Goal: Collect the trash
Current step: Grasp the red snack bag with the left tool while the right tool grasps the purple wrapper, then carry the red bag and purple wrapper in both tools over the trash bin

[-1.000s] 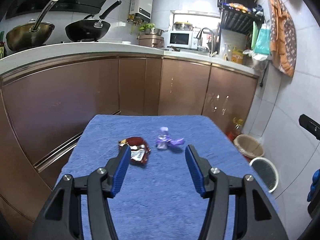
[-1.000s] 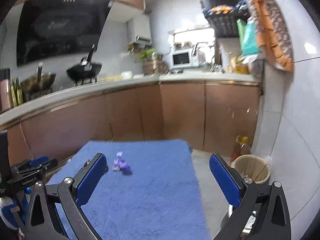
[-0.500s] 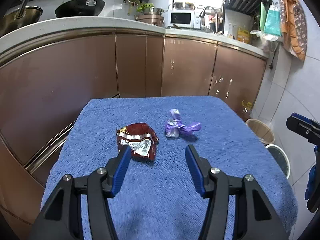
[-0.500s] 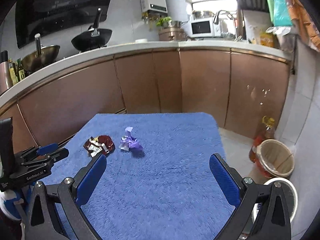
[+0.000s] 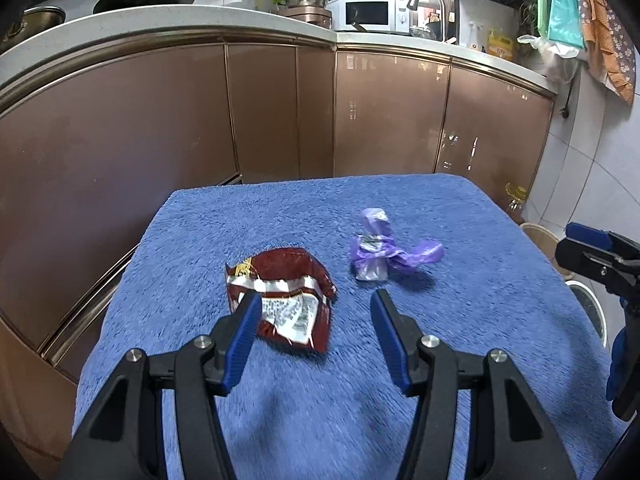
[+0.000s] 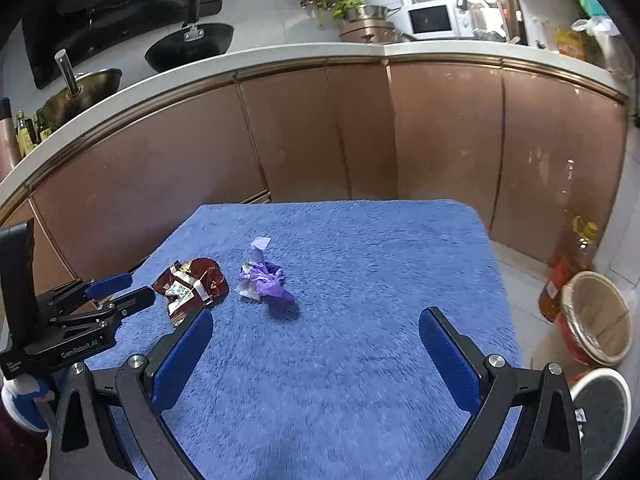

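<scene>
My left hand-held gripper [image 5: 316,306] hangs nearest, jaws apart and empty, its left finger just before the red wrapper [image 5: 280,300] on the blue counter [image 5: 460,320]; the purple wrapper [image 5: 378,250] lies beyond, rightward. My right hand-held gripper [image 6: 316,330] gapes, farther off.

Left wrist view: looks forward and downward along the left gripper [image 5: 316,300], low and close over the blue cloth [image 5: 460,320]. Right wrist view: set to the right, facing likewise along the right gripper [image 6: 316,332], apparently somewhat higher and farther back. Both views share the cloth, the red wrapper [image 5: 284,300] [image 6: 192,286], the purple wrapper [image 5: 380,250] [image 6: 264,276] and the brown cabinets [image 5: 280,112] [image 6: 320,132]. Each view catches the other gripper at its edge.
</scene>
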The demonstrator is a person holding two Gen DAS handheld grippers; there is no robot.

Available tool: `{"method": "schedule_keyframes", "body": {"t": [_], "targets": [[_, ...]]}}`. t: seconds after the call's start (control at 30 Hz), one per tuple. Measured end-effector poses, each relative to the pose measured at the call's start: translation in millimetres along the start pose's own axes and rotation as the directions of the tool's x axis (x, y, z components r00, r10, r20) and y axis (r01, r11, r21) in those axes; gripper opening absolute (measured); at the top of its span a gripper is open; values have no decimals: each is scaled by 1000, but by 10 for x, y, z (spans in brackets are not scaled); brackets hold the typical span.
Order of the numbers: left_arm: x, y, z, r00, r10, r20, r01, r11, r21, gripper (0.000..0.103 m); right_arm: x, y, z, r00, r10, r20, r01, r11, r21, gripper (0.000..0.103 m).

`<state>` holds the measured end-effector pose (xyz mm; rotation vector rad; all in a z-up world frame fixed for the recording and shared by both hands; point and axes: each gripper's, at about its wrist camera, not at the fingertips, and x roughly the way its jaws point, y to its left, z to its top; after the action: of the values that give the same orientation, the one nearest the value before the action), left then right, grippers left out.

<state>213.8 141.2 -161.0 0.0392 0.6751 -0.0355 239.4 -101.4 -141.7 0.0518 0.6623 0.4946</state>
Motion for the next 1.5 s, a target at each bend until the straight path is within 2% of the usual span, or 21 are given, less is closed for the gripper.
{"method": "schedule_keyframes", "body": {"t": [0.33,0.53,0.6,0.73,0.8,0.87,0.93,0.97,1.0,1.03,1.13,1.27,1.37,1.5], "targets": [[561,76,77,997,-43,-64,47,996,69,54,851,245,253,989,110,-95,-119,988,-101,103],[873,86,-58,988,-45,-148,57,995,77,52,1363,335,263,971,165,-173,-184,978,-99,88],[914,106,-80,984,-58,-167,70,996,64,38,1485,334,252,964,180,-197,-200,976,-89,80],[953,131,-82,982,-66,-178,75,996,44,37,1647,368,244,953,200,-229,-224,971,-81,76],[972,138,-84,981,-72,-183,81,996,42,29,1696,388,265,949,208,-239,-233,969,-82,72],[974,148,-73,980,-79,-184,87,995,38,27,1764,397,265,943,209,-260,-236,969,-75,59],[963,153,-76,980,-85,-183,93,995,37,24,1827,387,258,935,215,-282,-242,968,-64,52],[955,146,-78,980,-85,-181,94,995,40,22,1813,384,255,935,218,-279,-245,968,-63,51],[951,141,-78,980,-86,-178,95,994,45,14,1794,381,254,935,221,-278,-247,967,-63,51],[944,133,-79,981,-84,-177,94,994,48,12,1777,385,247,935,223,-275,-250,966,-66,50],[905,136,-82,983,-70,-168,78,996,40,10,1670,366,228,940,233,-251,-256,965,-63,48],[774,117,-48,985,-88,-148,91,996,10,8,1354,238,187,949,246,-197,-257,966,-28,48],[638,-44,10,985,-111,-133,116,993,26,8,1028,63,130,959,239,-156,-242,970,-1,48],[446,-571,98,974,-191,-125,203,975,95,8,454,-302,9,977,194,-87,-189,980,58,48]]}}
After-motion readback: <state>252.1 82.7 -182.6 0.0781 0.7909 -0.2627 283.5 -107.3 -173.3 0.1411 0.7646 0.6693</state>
